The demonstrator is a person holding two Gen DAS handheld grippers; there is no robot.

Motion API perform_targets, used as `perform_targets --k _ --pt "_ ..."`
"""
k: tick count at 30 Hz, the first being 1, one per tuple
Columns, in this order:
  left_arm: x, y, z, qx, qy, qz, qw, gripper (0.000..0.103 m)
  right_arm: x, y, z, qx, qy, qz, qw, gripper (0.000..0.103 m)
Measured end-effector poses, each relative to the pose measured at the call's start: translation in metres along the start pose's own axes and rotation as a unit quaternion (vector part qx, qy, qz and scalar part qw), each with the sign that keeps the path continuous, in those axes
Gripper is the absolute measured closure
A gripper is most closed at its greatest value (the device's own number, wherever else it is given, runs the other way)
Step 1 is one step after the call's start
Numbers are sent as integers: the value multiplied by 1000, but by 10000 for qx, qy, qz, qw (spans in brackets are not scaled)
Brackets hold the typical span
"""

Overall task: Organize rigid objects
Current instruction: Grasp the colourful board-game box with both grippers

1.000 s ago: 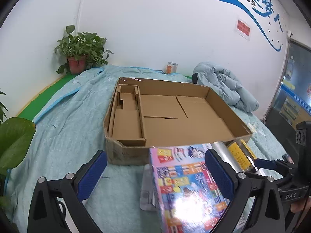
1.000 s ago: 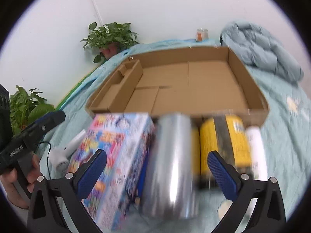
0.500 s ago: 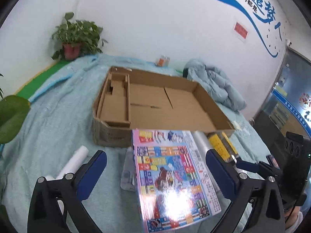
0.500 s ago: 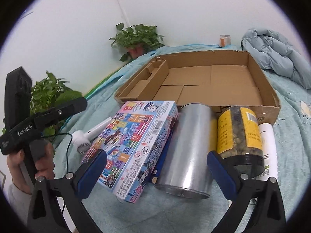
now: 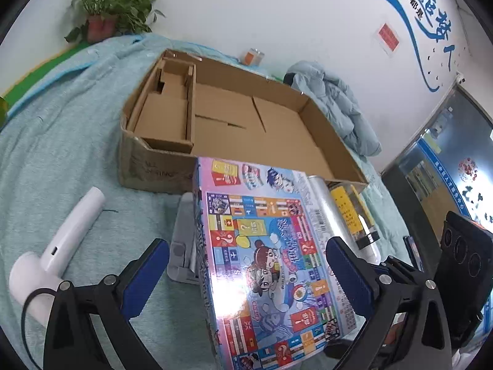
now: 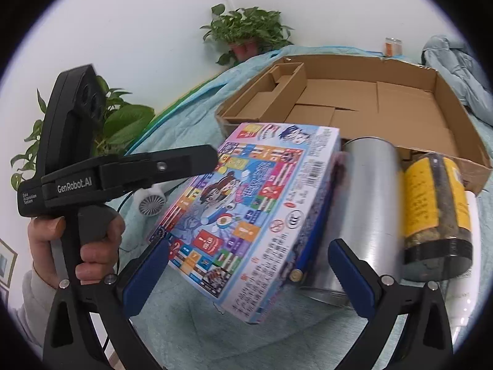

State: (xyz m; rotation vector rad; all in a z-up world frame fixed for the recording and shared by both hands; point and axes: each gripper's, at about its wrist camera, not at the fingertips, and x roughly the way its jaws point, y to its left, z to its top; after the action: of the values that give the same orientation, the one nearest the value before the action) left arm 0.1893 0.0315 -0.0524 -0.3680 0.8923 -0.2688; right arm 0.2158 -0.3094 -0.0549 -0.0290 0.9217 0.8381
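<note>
A colourful board game box [image 5: 271,256] lies tilted on the teal cloth, leaning on a silver can [image 6: 366,197]. Beside the can lie a jar with a yellow label [image 6: 431,203] and a white bottle [image 6: 471,246]. My left gripper [image 5: 246,265] hangs open over the game box; its left pad stands clear of the box's side. My right gripper [image 6: 246,274] is open too, with the near corner of the game box [image 6: 246,203] showing between its fingers. Behind them stands an empty cardboard tray [image 5: 148,163] with a small partition at its left.
A white hair dryer [image 5: 61,240] lies left of the game box, and a grey flat item [image 5: 181,246] sticks out from under it. A hand [image 6: 77,237] holds the left gripper's handle. A potted plant [image 5: 114,9], a small orange can [image 5: 254,57] and a blue jacket [image 5: 339,104] are behind the tray.
The left gripper has sunk toward the game box, which now fills more of its view, and the hair dryer has come into sight. The right gripper has shifted and rolled; the left gripper looms nearer.
</note>
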Motion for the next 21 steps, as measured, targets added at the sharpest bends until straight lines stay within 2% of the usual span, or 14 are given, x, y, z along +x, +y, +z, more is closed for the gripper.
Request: perform_targets --k 4,7,8,10,12,21 --pt "16 4 -1 -21 360 -139 9993 3 13 5 3 90 177 -20 9998 1" --pt "26 6 -5 33 657 -167 9977 10 21 9 6 58 261 -116 9996 1" --pt "28 6 -7 33 732 -183 9971 17 24 11 7 53 299 -144 9994 1" --pt "32 8 -11 -53 831 -376 9958 19 28 14 7 -11 342 -274 9990 1" --pt "33 9 -14 -78 813 -383 9959 20 33 19 7 -96 371 -421 9984 0" --pt "23 6 -24 2 614 -164 9980 25 37 20 6 78 252 -595 9979 0"
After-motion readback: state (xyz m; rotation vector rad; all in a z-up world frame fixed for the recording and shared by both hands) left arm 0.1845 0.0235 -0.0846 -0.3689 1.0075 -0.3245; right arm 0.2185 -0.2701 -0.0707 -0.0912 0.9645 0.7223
